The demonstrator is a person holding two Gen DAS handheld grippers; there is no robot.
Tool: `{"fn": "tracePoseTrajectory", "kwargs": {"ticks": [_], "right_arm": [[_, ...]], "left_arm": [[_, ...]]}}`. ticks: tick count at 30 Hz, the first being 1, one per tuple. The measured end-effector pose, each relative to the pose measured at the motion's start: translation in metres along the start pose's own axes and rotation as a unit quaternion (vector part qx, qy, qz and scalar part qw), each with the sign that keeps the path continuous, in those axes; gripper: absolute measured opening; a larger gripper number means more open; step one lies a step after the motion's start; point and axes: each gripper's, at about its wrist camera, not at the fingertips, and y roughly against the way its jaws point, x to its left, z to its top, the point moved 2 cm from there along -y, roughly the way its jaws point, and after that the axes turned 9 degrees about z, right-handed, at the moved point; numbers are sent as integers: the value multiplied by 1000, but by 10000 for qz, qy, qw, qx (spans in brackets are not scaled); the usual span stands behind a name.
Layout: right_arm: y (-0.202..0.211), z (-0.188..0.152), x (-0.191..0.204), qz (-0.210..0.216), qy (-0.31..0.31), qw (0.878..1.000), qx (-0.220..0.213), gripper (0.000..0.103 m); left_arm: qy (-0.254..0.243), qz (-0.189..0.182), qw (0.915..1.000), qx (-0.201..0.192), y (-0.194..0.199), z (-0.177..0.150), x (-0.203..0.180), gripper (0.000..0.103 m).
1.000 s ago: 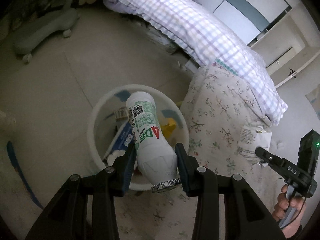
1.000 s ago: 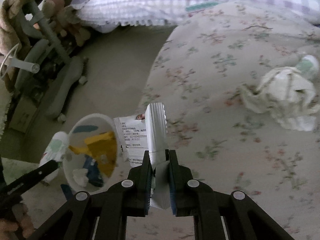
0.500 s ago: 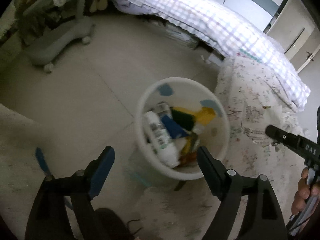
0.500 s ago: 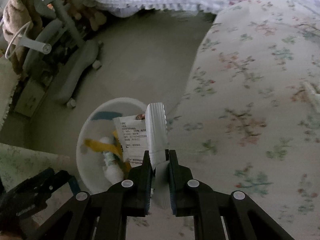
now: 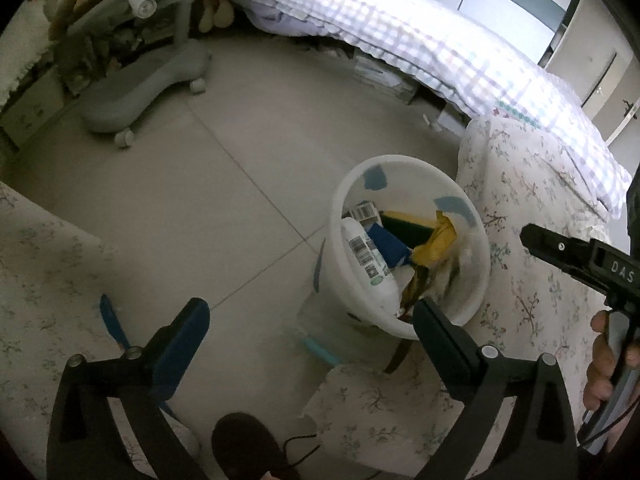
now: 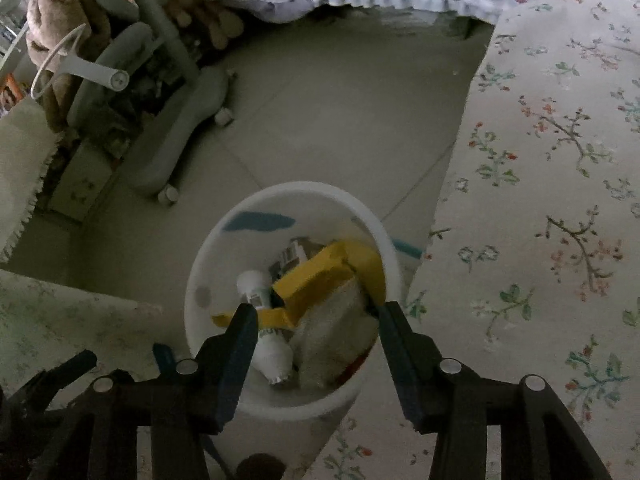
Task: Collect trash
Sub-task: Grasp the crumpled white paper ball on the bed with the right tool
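In the left wrist view the left gripper fills the lower part of the frame with its jaws spread wide and nothing between them, over bare floor tile at the lower centre. Just right of centre stands the white trash bin, tucked against the floral bedspread that falls along the right side. Inside the bin lies a white plastic bottle with a barcode label, slanting down toward the near rim, beside a dark blue packet, a yellow wrapper and a small barcoded carton at the far side. At the right edge the other tool appears as a black bar, gripped by a hand in the lower right corner. A grey wheeled chair base sits in the upper left, and a checked quilt runs across the top. In the right wrist view the right gripper hangs directly above the same trash bin in the lower centre, jaws also wide apart and empty. Between the fingertips one sees the bottle, the yellow wrapper lying across it, and a pale crumpled packet resting on top of the heap near the right fingertip. The floral bedspread covers the right half of this frame.
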Motion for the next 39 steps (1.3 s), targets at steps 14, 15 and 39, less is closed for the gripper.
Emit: {"fn": "tracePoseTrajectory", "kwargs": {"ticks": [14, 15, 39], "right_arm": [[70, 1, -56, -754, -254, 9960, -407, 68], [75, 1, -60, -812, -280, 9953, -447, 68], [160, 19, -206, -2001, -1332, 9624, -1266, 71]], "left_arm": [[-128, -153, 9998, -60, 12, 3, -38, 103], [-138, -168, 9997, -56, 13, 3, -41, 103], [-401, -303, 9983, -303, 24, 15, -138, 103]]}}
